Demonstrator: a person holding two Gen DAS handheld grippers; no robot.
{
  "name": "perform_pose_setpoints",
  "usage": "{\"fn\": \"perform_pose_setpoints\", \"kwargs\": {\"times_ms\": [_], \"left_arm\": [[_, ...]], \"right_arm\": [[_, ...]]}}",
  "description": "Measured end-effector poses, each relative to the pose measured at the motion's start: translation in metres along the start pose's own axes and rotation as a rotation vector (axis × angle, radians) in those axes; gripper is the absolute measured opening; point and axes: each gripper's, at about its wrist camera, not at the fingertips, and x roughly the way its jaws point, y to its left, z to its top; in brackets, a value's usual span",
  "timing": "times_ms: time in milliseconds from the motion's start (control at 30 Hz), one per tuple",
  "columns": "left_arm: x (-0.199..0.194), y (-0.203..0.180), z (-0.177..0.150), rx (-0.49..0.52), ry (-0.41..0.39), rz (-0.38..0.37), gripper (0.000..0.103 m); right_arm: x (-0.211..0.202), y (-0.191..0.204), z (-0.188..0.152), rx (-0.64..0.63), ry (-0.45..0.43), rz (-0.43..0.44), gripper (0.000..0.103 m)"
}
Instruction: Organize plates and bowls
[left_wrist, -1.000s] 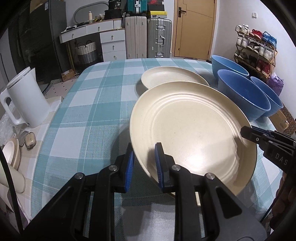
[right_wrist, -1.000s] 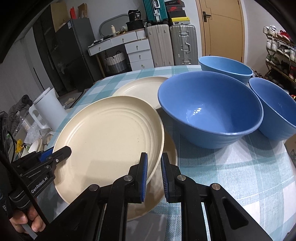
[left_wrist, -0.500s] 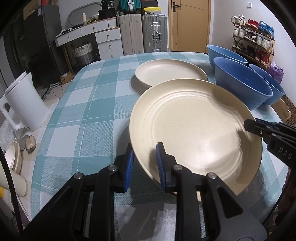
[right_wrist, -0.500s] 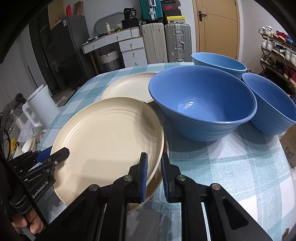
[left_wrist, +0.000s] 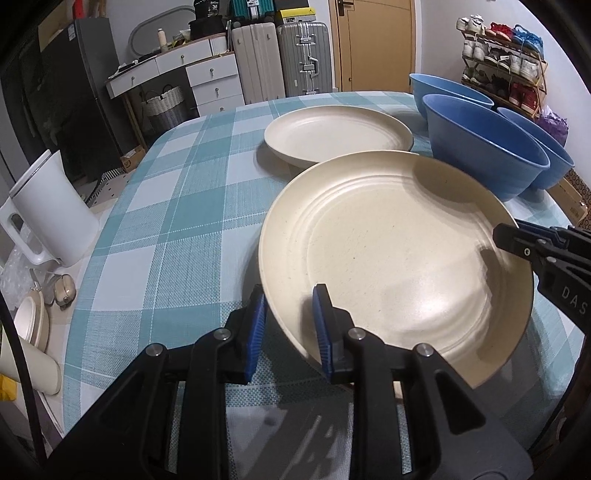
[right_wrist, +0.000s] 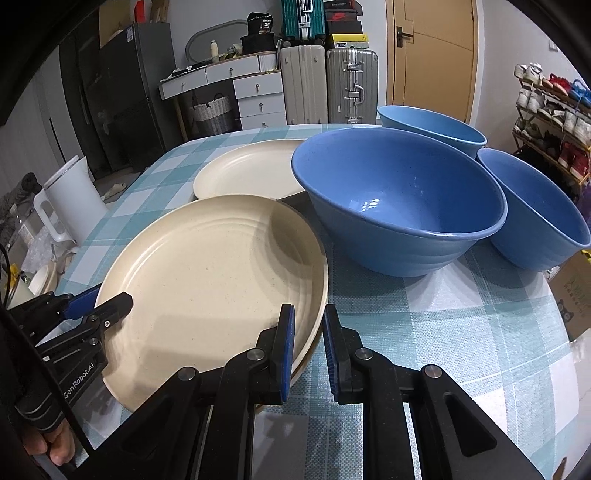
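Observation:
A large cream plate (left_wrist: 399, 251) is held at both sides. My left gripper (left_wrist: 290, 321) is shut on its near left rim. My right gripper (right_wrist: 308, 339) is shut on its right rim; the plate also shows in the right wrist view (right_wrist: 210, 280). It sits on or just above another cream plate, whose edge shows under it by my right gripper (right_wrist: 306, 363). A third cream plate (left_wrist: 338, 134) lies farther back on the checked tablecloth (left_wrist: 177, 206). Three blue bowls stand at the right: a near one (right_wrist: 399, 199), a far one (right_wrist: 432, 127) and a right one (right_wrist: 535, 210).
A white kettle (left_wrist: 51, 210) stands at the table's left edge, with small items beside it (left_wrist: 62, 291). A cardboard box (right_wrist: 576, 291) sits off the table's right side. Suitcases (left_wrist: 280, 62), drawers and a shoe rack (left_wrist: 506, 62) stand behind.
The held plate has come lower and toward the table's near edge, with both grippers still shut on it. The back plate and the bowls now look farther away.

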Motion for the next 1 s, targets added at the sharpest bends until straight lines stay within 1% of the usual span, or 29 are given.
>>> {"fn": "perform_pose_setpoints", "kwargs": {"times_ms": [167,400,467,500,567,600,633,667,700,767,800,833,867,900,933,1000], "left_arm": [[0.001,-0.004,-0.002,0.023,-0.001,0.02,0.022],[0.001,-0.003,-0.001,0.017,0.009,-0.001,0.022],[0.0,0.0,0.0,0.002,0.019,-0.019,0.022],[-0.001,0.003,0.001,-0.01,0.024,-0.032,0.024],[-0.004,0.008,0.002,-0.033,0.021,-0.054,0.031],[-0.007,0.01,0.003,-0.041,0.016,-0.057,0.035],[-0.011,0.012,0.005,-0.05,0.006,-0.059,0.042],[-0.014,0.014,0.006,-0.058,-0.003,-0.063,0.051],[-0.019,0.017,0.007,-0.068,-0.015,-0.075,0.055],[-0.03,0.023,0.011,-0.098,-0.037,-0.11,0.066],[-0.037,0.026,0.013,-0.114,-0.048,-0.128,0.068],[-0.043,0.028,0.015,-0.124,-0.06,-0.142,0.075],[-0.049,0.03,0.017,-0.13,-0.071,-0.154,0.08],[-0.055,0.031,0.019,-0.133,-0.081,-0.166,0.081],[-0.061,0.032,0.021,-0.133,-0.089,-0.175,0.083],[-0.071,0.032,0.024,-0.133,-0.101,-0.18,0.09]], "right_arm": [[0.002,0.002,-0.003,-0.027,-0.007,-0.038,0.017],[0.001,0.0,-0.002,-0.025,0.001,-0.031,0.017],[-0.001,0.001,-0.002,-0.026,0.001,-0.029,0.017],[-0.003,0.001,-0.001,-0.027,0.0,-0.026,0.017],[-0.009,-0.001,0.0,-0.021,-0.009,-0.005,0.019],[-0.012,-0.002,0.0,-0.019,-0.016,0.005,0.025],[-0.016,-0.002,0.001,-0.018,-0.027,0.017,0.037],[-0.021,-0.003,0.001,-0.019,-0.039,0.031,0.044],[-0.026,-0.003,0.002,-0.021,-0.052,0.045,0.057],[-0.039,-0.003,0.005,-0.037,-0.084,0.047,0.062],[-0.047,-0.004,0.007,-0.048,-0.103,0.044,0.067],[-0.055,-0.006,0.008,-0.052,-0.119,0.056,0.073],[-0.06,-0.006,0.01,-0.053,-0.131,0.067,0.077],[-0.068,-0.008,0.012,-0.052,-0.146,0.081,0.086],[-0.079,-0.01,0.015,-0.052,-0.171,0.097,0.093],[-0.094,-0.012,0.019,-0.058,-0.196,0.118,0.101]]}}
